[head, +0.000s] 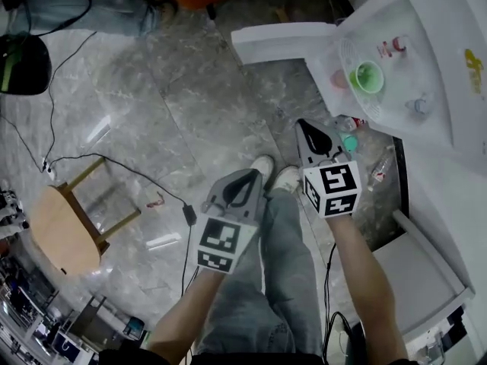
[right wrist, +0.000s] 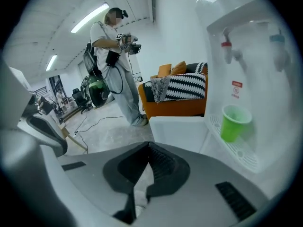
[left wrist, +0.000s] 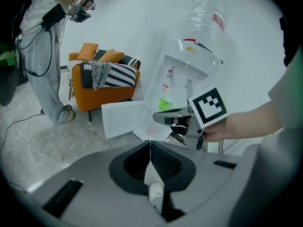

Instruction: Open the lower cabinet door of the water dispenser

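**Grippers, cabinet door and surroundings, listed near to far**

Left gripper (head: 248,181): nearest us, above our own legs. Jaws pressed together, nothing between them.

Right gripper (head: 308,131): just beyond, closer to the dispenser. Jaws likewise together and empty. Neither gripper touches the door.

Lower cabinet door (head: 278,42): flat white panel at the foot of the water dispenser (head: 445,139). It stands swung out over the grey floor (head: 190,97), well clear of the cabinet front, so we judge the opening as good as done.
- Handling, as we judge it: light and stiff, hinged along one side, with a smooth face on which jaws would slide.
- Hold: we would take it at the free edge, away from the hinge, pinching the thin edge or hooking behind it. We would then follow its arc and not pull straight.

Small items low beside the opened cabinet: we cannot tell what they are.

Green cup (head: 367,77): upright on the drip tray (right wrist: 239,151) in the dispenser's recess.

Wooden stool (head: 61,230): toward the left edge of the floor, well apart from the dispenser.

Orange sofa (right wrist: 177,105): at the far side of the floor, with a striped throw over it.

Second person (right wrist: 111,65): standing beside the sofa.
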Motion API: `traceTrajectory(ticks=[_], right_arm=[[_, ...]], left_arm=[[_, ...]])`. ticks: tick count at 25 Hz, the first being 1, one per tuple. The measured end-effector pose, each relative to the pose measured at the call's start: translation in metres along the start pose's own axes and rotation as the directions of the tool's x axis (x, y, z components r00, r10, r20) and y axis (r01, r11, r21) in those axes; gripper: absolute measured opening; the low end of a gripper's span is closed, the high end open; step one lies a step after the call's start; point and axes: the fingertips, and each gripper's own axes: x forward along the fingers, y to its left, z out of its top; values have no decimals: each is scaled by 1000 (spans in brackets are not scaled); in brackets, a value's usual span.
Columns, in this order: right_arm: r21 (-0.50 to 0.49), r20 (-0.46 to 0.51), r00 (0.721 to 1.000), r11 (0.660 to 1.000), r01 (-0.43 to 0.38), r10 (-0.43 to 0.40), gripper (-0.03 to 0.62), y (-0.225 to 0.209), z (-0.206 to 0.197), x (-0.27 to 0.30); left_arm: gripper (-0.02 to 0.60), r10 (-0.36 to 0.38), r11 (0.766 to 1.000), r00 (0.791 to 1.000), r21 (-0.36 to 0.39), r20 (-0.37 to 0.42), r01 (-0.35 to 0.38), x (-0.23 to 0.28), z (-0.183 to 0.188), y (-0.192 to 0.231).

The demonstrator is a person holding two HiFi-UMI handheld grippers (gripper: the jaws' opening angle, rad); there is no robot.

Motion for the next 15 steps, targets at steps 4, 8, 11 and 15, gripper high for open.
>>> traceTrajectory(ticks=[4,8,11,15], right_arm=[[55,-37,999,998,-26,28,11,10,-5,-47],[86,-7,999,995,-51,52,11,25,18,-94],[76,36,998,996,-49,46,11,31,49,-128],[60,88,996,997,-40,34,11,40,85,-173]], left_arm=[[11,-26,999,1000,29,10,26,-18,22,-23],[11,-41,999,996,37,77,38,-40,64,-47],[11,-58,997,990,50,130,52,-54,95,-67],[11,-72,997,984,53,163,64,-68,124,-90]])
